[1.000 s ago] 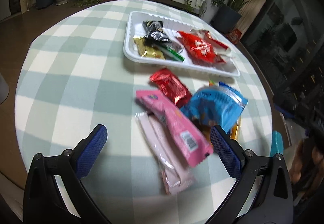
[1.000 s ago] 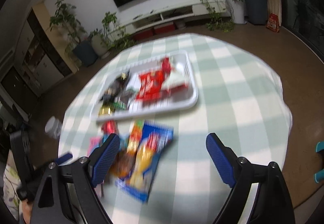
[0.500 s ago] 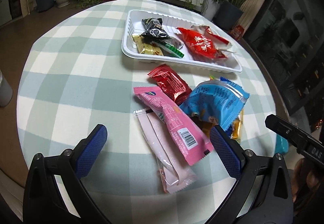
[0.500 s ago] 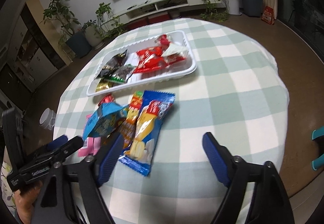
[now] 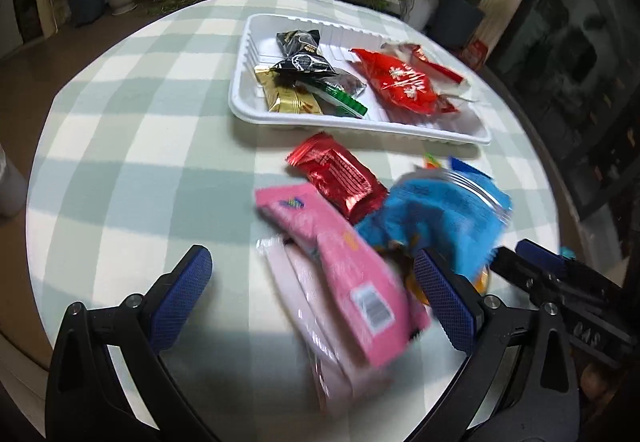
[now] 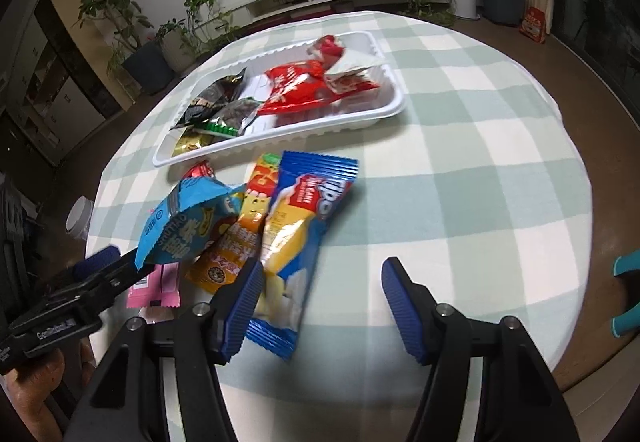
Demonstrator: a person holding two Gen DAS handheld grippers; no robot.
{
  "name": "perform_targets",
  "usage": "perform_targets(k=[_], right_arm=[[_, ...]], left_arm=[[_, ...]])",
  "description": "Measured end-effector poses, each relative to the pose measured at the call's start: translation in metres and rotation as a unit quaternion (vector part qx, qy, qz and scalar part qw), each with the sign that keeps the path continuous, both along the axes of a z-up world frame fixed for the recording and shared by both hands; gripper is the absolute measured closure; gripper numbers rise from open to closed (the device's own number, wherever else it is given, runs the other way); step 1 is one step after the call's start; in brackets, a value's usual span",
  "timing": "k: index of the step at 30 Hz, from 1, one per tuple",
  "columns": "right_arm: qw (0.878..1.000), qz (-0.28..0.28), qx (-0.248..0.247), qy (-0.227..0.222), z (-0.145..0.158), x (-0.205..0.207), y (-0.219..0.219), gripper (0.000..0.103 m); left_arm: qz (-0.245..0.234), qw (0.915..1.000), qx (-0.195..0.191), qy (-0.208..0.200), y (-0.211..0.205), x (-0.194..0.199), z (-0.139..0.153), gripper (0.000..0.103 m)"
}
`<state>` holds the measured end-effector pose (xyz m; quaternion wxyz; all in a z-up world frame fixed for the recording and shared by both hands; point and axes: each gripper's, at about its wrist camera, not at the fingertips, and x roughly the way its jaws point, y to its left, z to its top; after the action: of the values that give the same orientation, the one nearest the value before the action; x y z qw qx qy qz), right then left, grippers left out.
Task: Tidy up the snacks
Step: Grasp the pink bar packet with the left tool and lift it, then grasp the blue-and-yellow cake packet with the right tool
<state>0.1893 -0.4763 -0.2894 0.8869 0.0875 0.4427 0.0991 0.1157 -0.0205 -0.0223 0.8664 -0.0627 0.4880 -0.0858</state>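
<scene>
Now the right tool has sunk toward the loose pile near the tabletop's near edge, and its jaws have just been closing, about half open with nothing pressed between them; the left pad stands over the tail of the blue-and-yellow cake packet, the right pad over bare cloth. The left tool hangs wide open and empty above the pink packet and the pale packet under it, having edged in closer. The white tray at the tabletop's far side already holds dark, gold and red snacks. Likely the cake packet is the next pick, yet no grip is made.
</scene>
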Motion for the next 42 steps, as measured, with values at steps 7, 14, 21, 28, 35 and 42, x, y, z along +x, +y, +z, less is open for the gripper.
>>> perform_targets(k=[7,14,21,28,35,42], right_arm=[[1.0,-0.005,0.0,-0.001,-0.013,0.009,-0.003,0.037],[0.999,-0.011,-0.043,-0.026,-0.007,0.004,-0.004,0.037],[0.997,-0.022,-0.062,-0.039,-0.004,0.002,-0.008,0.038],[0.995,-0.034,-0.064,-0.062,0.003,-0.001,-0.011,0.038],[0.995,-0.029,-0.076,-0.059,0.0,0.001,-0.005,0.038],[0.995,-0.035,-0.07,-0.055,-0.002,0.001,-0.008,0.033]], left_arm=[[-0.026,0.9985,0.045,0.018,-0.005,0.012,-0.013,0.036],[-0.004,0.9987,0.047,0.02,0.025,0.002,-0.02,0.038],[-0.005,0.9977,0.068,0.001,0.025,0.003,-0.006,0.037],[-0.04,0.9936,0.102,0.029,0.009,0.015,-0.024,0.045],[-0.054,0.9929,0.105,0.018,0.004,0.015,-0.024,0.075],[-0.056,0.9946,0.085,0.015,0.008,0.012,-0.022,0.085]])
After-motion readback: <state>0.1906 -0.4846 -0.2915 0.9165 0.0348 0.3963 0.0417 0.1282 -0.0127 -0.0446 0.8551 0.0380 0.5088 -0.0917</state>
